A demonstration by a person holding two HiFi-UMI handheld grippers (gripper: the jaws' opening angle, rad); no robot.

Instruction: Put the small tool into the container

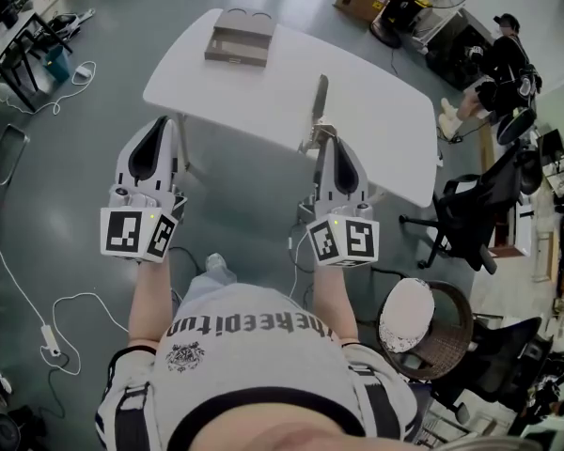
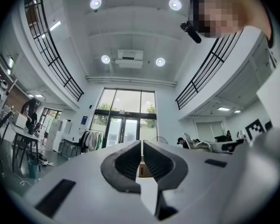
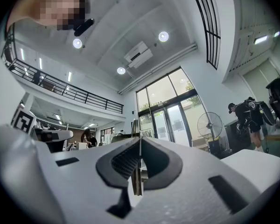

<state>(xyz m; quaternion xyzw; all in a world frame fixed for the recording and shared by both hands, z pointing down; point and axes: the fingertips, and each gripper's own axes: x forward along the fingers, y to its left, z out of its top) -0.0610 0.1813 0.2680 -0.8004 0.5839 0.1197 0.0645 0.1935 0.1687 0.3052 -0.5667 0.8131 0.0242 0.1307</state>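
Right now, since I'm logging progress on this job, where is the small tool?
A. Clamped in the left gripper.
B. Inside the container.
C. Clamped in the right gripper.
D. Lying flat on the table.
C: the right gripper has its jaws shut on the small tool, which sticks out past their tips, well apart from the container on the table.

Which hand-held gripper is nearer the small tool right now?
Right. The right hand-held gripper is shut on the small tool, which sticks out beyond its jaws. The left hand-held gripper is off to the tool's left, shut on nothing.
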